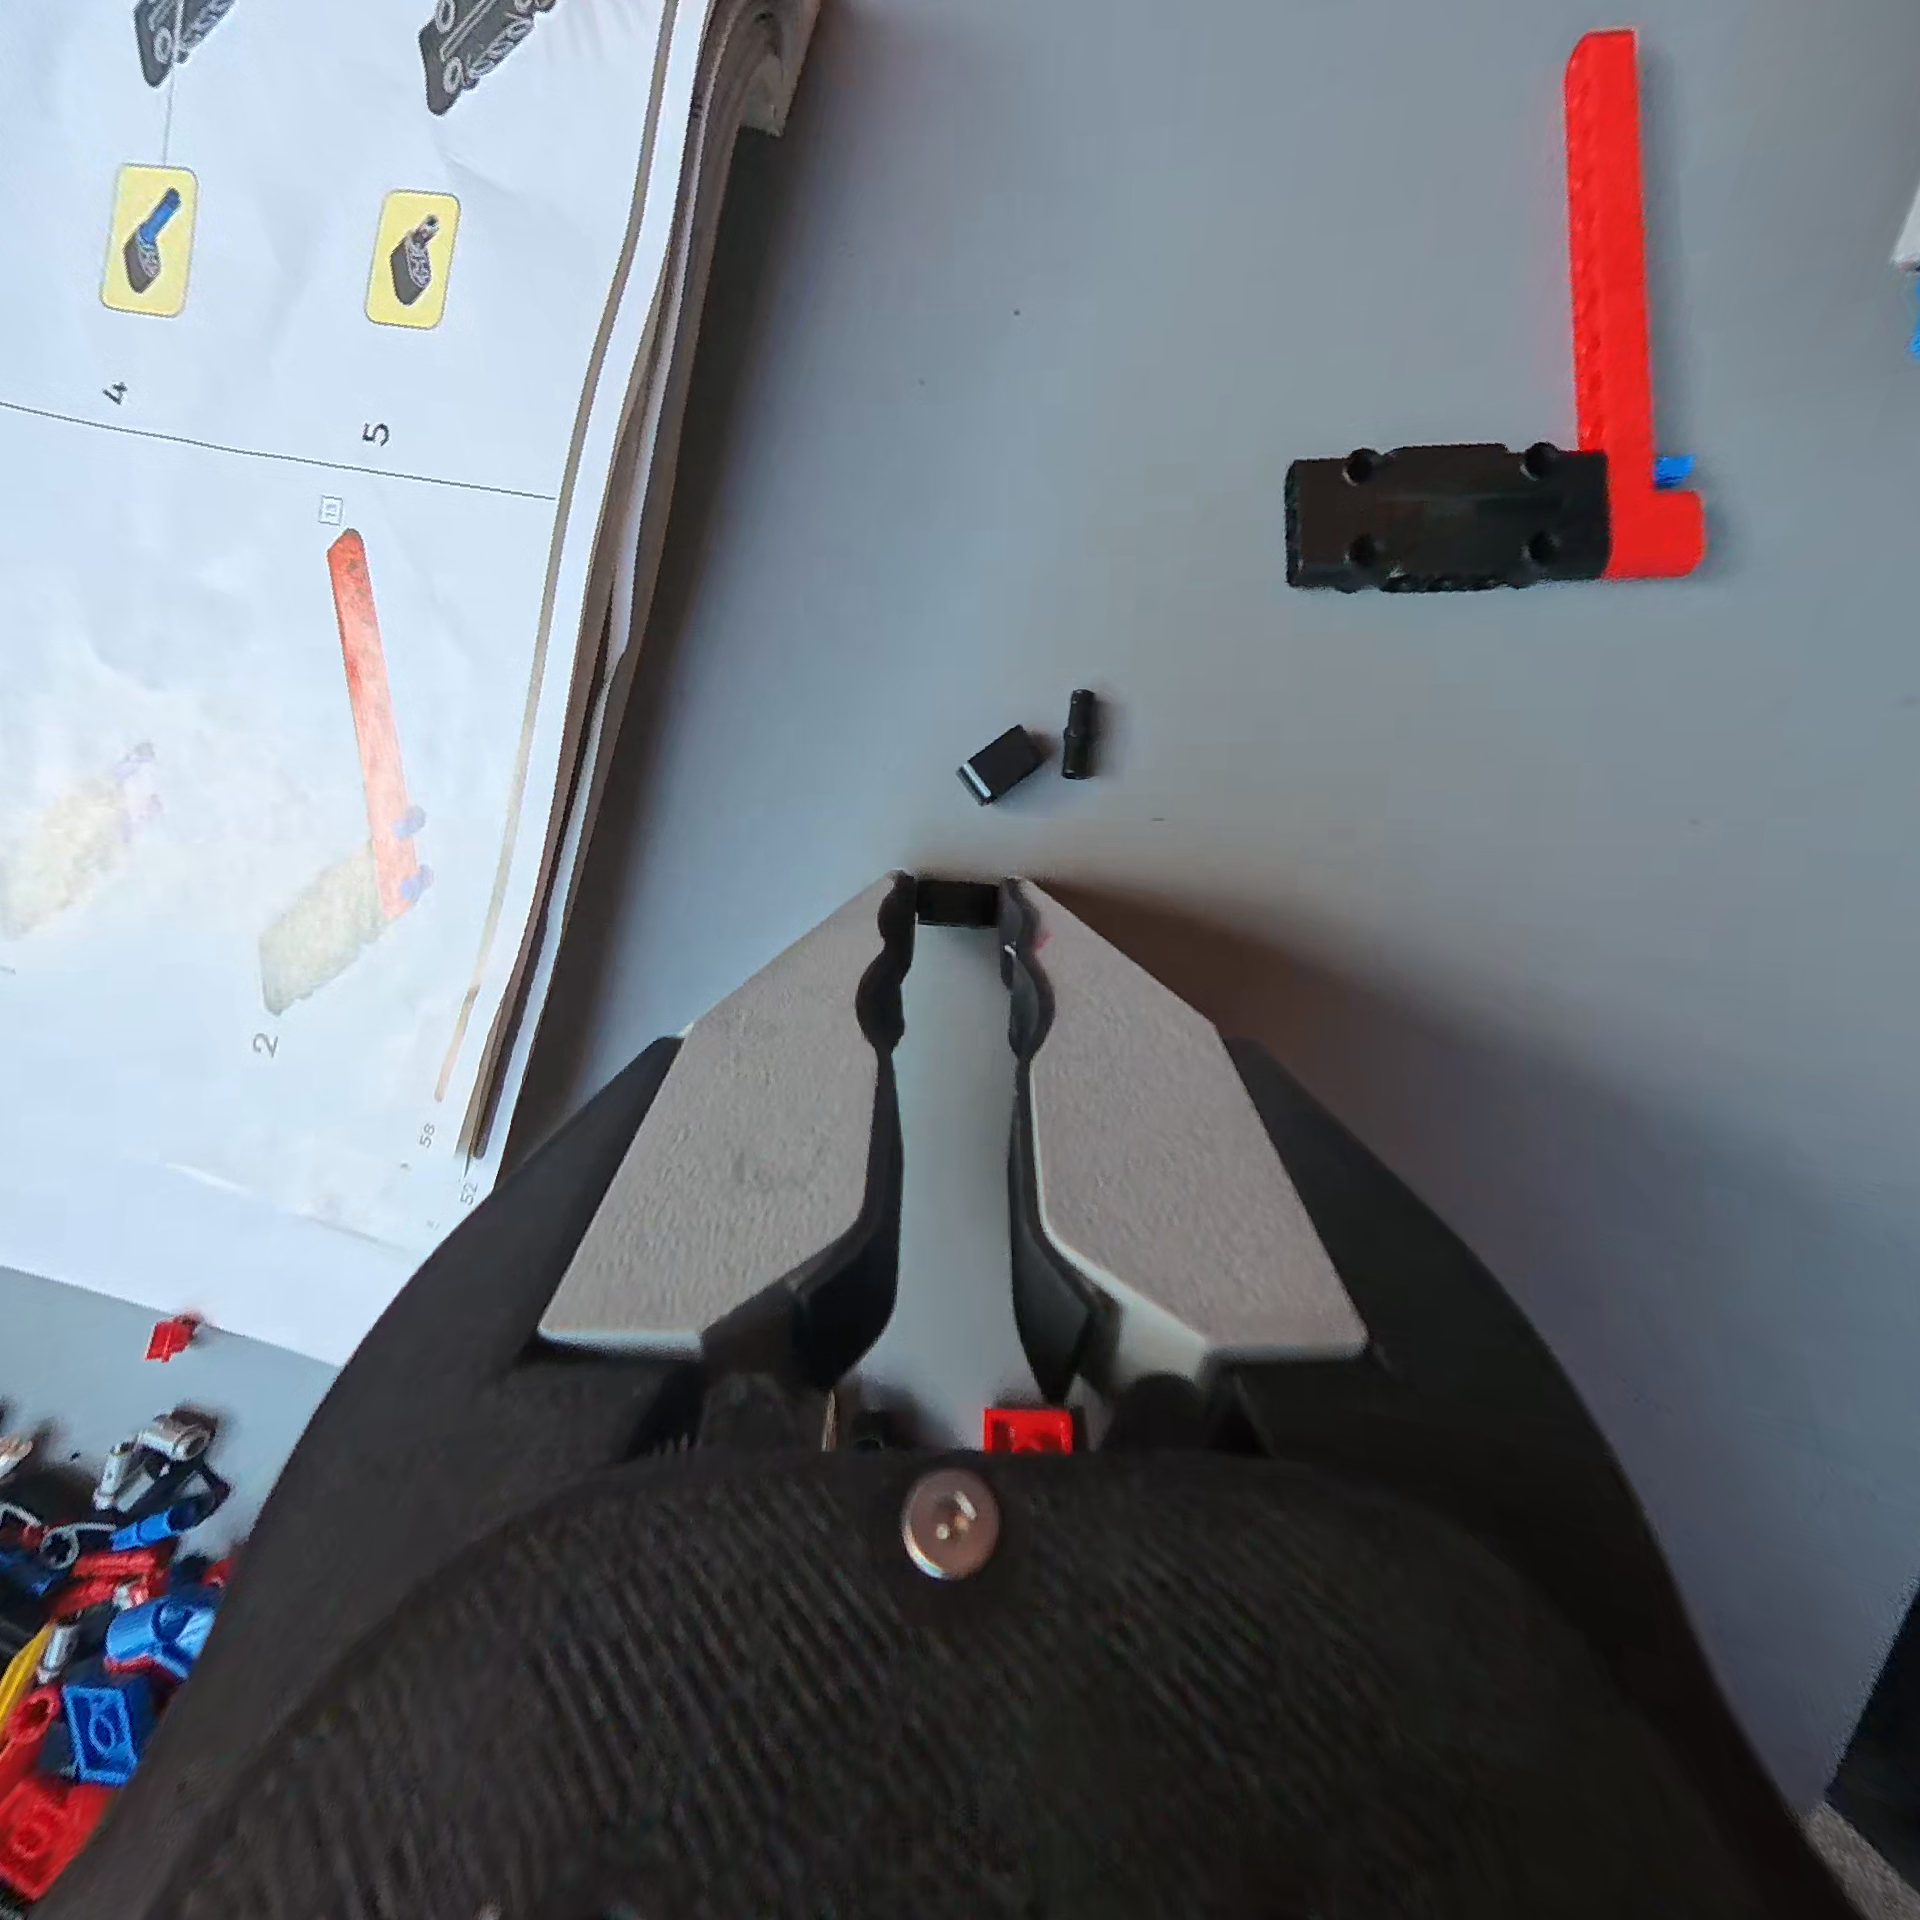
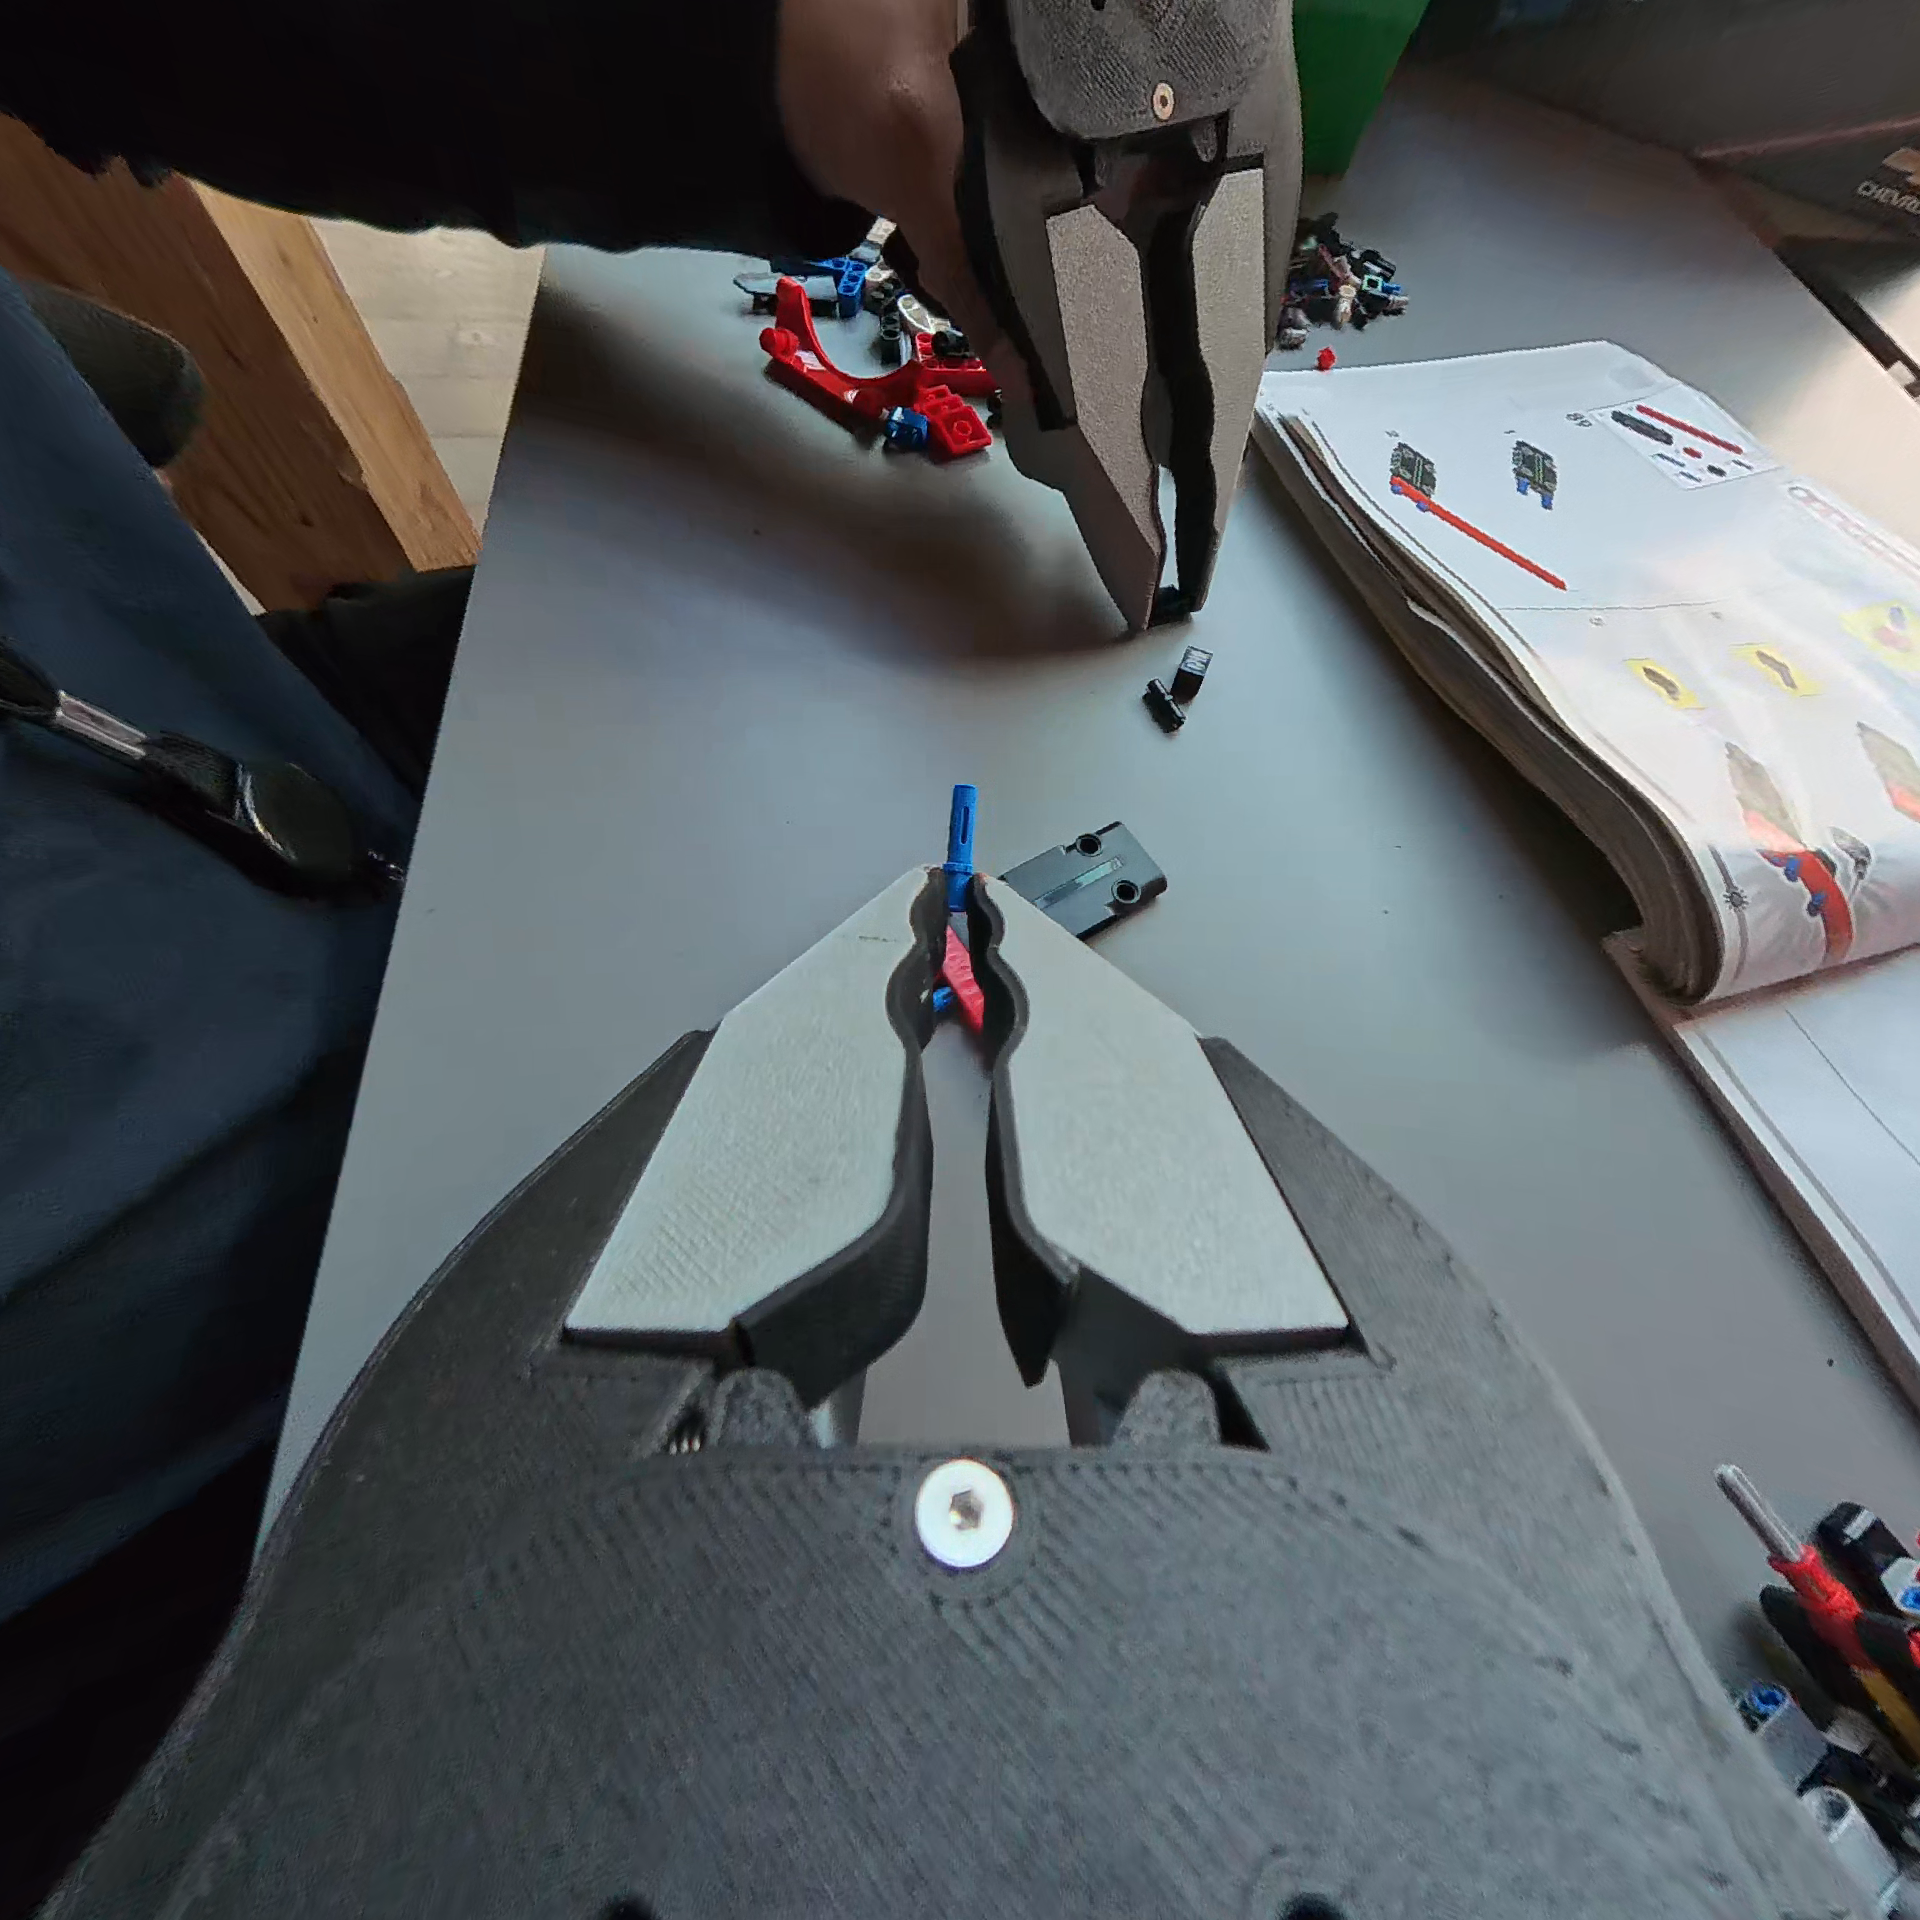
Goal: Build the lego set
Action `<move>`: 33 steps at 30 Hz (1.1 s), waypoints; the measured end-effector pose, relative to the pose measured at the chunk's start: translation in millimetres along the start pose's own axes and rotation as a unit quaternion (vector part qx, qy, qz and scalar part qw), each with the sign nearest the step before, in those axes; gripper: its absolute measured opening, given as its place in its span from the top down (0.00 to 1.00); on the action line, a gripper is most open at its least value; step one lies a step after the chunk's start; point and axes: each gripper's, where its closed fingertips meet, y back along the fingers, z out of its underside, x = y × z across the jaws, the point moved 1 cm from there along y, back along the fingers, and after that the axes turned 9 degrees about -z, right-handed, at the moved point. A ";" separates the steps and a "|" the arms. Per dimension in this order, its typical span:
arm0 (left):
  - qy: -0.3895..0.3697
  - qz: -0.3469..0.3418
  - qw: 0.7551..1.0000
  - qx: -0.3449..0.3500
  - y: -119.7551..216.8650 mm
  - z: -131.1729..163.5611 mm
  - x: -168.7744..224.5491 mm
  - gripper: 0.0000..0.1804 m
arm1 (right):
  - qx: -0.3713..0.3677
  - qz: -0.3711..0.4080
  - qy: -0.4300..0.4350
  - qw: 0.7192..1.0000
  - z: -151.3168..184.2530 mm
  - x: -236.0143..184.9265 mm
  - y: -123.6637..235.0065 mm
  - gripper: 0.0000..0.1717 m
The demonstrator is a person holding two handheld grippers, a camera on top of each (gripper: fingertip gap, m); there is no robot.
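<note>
at the left of the left wrist view an open instruction booklet (image 1: 312,623) lies on the grey worktop (image 1: 1143,312), with a heap of loose bricks (image 1: 94,1621) in the lower left corner. at centre, the left gripper (image 1: 957,900) has its fingers (image 1: 896,914) closed around a small black brick (image 1: 957,902) right at the tips, which sit down at the worktop surface; the pads look pressed on both of its sides. a grip this far out on the tips would, i judge, want steady pressure and a straight lift so the piece does not twist free. just above it lie a second small black brick (image 1: 1001,765) and a black pin (image 1: 1080,734), close together but apart from the fingers. in the upper right a long red beam (image 1: 1608,260) is joined to a black panel (image 1: 1444,520). in the right wrist view the left gripper hangs steeply, tips down, held by a hand (image 2: 883,125) at top centre. the right gripper (image 2: 953,881), level and low at centre frame, is clenched on a blue pin (image 2: 961,826) that stands upright out of the tips, just beside the black panel.
</note>
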 end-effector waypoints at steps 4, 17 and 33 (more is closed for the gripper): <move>0.002 0.008 1.000 0.009 2.5 3.2 1.7 0.92 | 0.004 -0.006 -0.012 1.000 -1.6 11.1 -4.6 1.00; -0.041 0.025 0.997 0.069 25.5 10.4 7.3 0.92 | 0.113 -0.010 -0.005 0.994 -60.5 82.9 -36.4 1.00; -0.063 0.082 0.992 0.070 25.1 5.8 42.5 0.92 | 0.217 -0.011 -0.021 0.976 -83.2 103.7 -15.9 1.00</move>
